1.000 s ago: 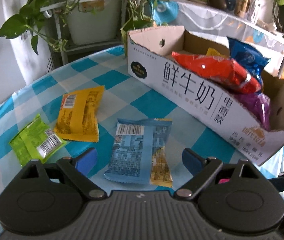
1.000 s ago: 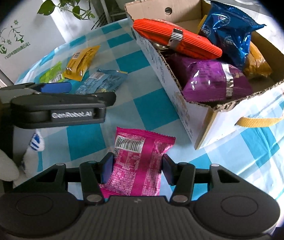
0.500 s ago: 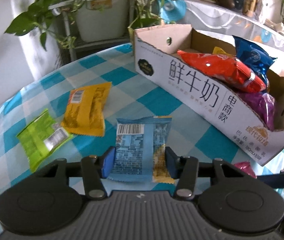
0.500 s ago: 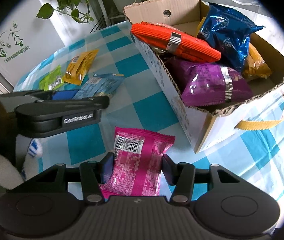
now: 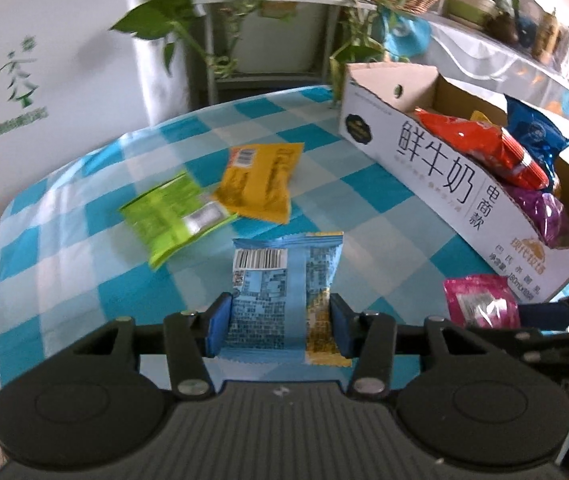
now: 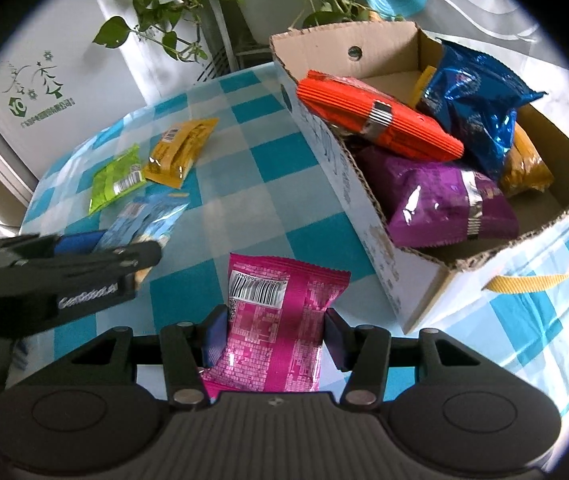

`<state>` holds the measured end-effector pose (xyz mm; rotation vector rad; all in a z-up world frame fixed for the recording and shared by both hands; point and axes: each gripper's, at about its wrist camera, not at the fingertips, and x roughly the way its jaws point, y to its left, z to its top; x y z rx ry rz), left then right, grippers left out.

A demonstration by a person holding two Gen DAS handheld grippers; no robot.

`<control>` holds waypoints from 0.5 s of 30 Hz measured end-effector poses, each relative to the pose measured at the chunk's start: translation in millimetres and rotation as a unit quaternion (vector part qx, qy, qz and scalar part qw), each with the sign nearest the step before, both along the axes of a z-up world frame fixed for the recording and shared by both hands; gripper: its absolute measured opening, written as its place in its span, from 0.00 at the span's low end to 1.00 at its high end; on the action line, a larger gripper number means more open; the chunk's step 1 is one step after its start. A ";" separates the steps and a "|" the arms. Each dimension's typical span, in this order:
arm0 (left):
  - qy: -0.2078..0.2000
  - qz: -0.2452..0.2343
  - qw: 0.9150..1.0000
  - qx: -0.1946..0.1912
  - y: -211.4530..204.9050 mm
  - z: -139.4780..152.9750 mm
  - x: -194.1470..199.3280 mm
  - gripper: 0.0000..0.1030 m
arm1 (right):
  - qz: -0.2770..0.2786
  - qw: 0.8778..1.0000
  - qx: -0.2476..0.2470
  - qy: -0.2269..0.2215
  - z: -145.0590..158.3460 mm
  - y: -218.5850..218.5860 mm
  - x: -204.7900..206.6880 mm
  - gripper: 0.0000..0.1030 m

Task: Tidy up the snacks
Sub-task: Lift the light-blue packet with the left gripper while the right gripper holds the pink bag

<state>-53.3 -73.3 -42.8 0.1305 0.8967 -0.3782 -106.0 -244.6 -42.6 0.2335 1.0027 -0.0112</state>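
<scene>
My left gripper [image 5: 278, 326] is shut on a light blue snack packet [image 5: 284, 284], held above the checked tablecloth. My right gripper [image 6: 274, 334] is shut on a pink snack packet [image 6: 280, 316], also lifted; the pink packet shows in the left wrist view [image 5: 480, 300] too. A yellow packet [image 5: 258, 180] and a green packet [image 5: 170, 212] lie on the table to the left. The open cardboard box [image 6: 368, 216] on the right holds an orange bag [image 6: 376, 124], a blue bag [image 6: 476, 100], a purple bag [image 6: 448, 204] and a yellow bag [image 6: 522, 164].
The round table with the blue and white checked cloth [image 5: 84, 280] ends close on the left. A plant rack [image 5: 244, 40] and a white cabinet [image 6: 44, 92] stand behind it. The box's yellow strap [image 6: 532, 282] hangs at its near end.
The left gripper closed on the light blue packet and lifted it. The right gripper, still shut on the pink packet, rose slightly. The view shifted left and up.
</scene>
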 end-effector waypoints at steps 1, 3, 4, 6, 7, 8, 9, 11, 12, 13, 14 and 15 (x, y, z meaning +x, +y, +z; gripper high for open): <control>0.001 0.004 1.000 -0.001 2.3 0.3 -2.4 0.48 | 0.001 1.000 0.000 -0.001 0.2 0.8 0.7 0.55; -0.001 0.009 1.000 0.001 6.7 1.3 -7.9 0.48 | 0.005 1.000 0.001 -0.003 0.7 2.5 1.8 0.55; -0.001 0.012 1.000 0.002 8.9 1.7 -10.4 0.48 | 0.006 1.000 0.001 -0.005 1.1 3.2 1.0 0.55; 0.001 0.019 1.000 -0.001 12.5 1.8 -13.6 0.48 | 0.009 1.000 -0.001 -0.007 1.4 6.5 2.5 0.55; 0.002 0.023 1.000 -0.002 14.2 2.0 -15.5 0.48 | 0.011 1.000 -0.002 -0.008 1.5 8.0 2.9 0.55; 0.001 0.025 1.000 -0.003 16.2 2.3 -17.2 0.48 | 0.013 1.000 -0.003 -0.009 1.5 8.3 3.0 0.55; 0.001 0.028 1.000 -0.003 17.4 2.6 -18.7 0.48 | 0.015 1.000 -0.004 -0.011 1.6 9.3 3.6 0.55; 0.001 0.032 0.999 -0.006 19.2 3.2 -21.5 0.48 | 0.018 1.000 -0.007 -0.013 2.2 10.4 4.1 0.55; 0.001 0.034 0.999 -0.008 20.1 3.7 -22.6 0.48 | 0.019 1.000 -0.008 -0.015 2.5 11.2 4.7 0.55; 0.000 0.037 0.999 -0.011 21.2 4.8 -24.1 0.48 | 0.020 1.000 -0.008 -0.017 2.9 12.3 4.9 0.55; -0.001 0.039 0.999 -0.014 22.6 5.8 -25.3 0.48 | 0.022 1.000 -0.009 -0.018 3.4 12.7 5.5 0.55; -0.002 0.042 0.999 -0.017 24.2 7.1 -26.9 0.48 | 0.022 0.999 -0.011 -0.021 4.1 13.4 6.2 0.55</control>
